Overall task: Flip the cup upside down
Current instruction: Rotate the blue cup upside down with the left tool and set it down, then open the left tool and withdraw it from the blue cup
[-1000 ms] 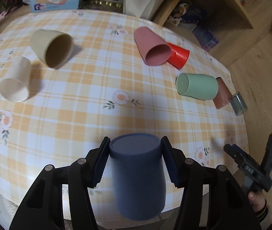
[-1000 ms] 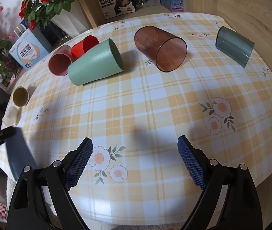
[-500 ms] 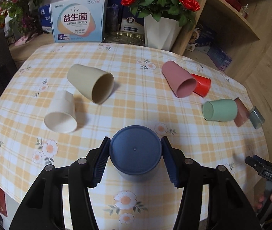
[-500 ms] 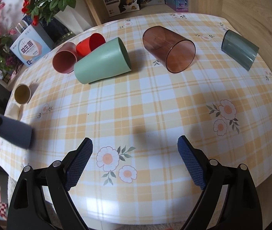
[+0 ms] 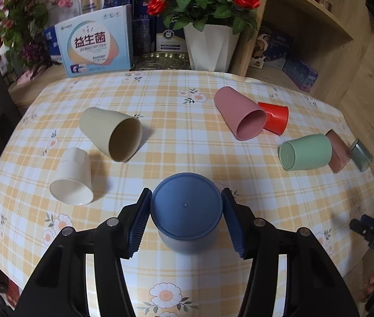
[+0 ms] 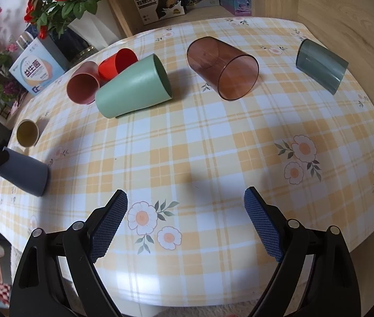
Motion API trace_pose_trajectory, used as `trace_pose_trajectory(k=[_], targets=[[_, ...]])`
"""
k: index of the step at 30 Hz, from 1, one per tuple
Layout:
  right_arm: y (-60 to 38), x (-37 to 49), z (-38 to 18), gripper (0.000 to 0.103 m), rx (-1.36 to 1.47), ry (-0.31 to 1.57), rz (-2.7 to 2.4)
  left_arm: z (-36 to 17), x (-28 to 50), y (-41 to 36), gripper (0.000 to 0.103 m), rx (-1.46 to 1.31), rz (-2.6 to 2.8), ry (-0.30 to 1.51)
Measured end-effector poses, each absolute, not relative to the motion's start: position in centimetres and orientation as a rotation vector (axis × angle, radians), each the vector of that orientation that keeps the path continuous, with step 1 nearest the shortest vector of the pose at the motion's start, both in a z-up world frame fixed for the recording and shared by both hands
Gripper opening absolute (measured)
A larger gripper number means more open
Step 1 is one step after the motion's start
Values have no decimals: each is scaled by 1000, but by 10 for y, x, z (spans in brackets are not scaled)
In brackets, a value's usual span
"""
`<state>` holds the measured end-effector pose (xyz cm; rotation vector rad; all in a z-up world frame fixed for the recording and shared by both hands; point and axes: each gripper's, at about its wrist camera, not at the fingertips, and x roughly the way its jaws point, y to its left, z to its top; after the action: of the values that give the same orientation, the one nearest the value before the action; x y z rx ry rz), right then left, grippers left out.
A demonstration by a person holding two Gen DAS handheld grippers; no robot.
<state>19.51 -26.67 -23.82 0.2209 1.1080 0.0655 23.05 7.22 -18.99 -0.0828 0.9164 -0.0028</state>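
Note:
My left gripper (image 5: 186,220) is shut on a dark blue cup (image 5: 187,211), its closed base facing the camera and its mouth toward the checked tablecloth (image 5: 187,137). The same cup (image 6: 23,173) shows at the far left of the right wrist view, tilted, its mouth end at the cloth near the table's edge. My right gripper (image 6: 185,222) is open and empty above the front of the table.
Several cups lie on their sides: beige (image 5: 113,136), cream (image 5: 73,177), pink (image 5: 239,117), red (image 5: 275,117), green (image 6: 134,89), brown clear (image 6: 223,68), grey clear (image 6: 320,64). A flower pot (image 5: 210,47) and boxes stand behind.
My left gripper has turned the blue cup from lying along the view to base toward the camera and carried it forward over the table. The right gripper has barely moved.

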Motion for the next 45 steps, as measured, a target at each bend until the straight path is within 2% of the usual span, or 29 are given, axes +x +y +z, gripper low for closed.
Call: trace_pose_trajectory(k=[15,18,20,22,25,45], targets=[[-272,188,-231,87,232,1095,61,-195,229,55,55,-60,18,925],[-275,185,-223,87,234,1080,57,-192,226,54,64,-66,11,925],[-277,182,-216,87,237,1067,53,-184,222,52,83,-69,3,912],[-279,178,-206,87,242,1048,53,-175,218,49,90,-64,11,892],[-280,171,-185,87,241,1014,65,-154,208,45,94,-50,19,861],[-260,96,-24,87,77,704,-12,5,99,34,97,-17,53,554]])
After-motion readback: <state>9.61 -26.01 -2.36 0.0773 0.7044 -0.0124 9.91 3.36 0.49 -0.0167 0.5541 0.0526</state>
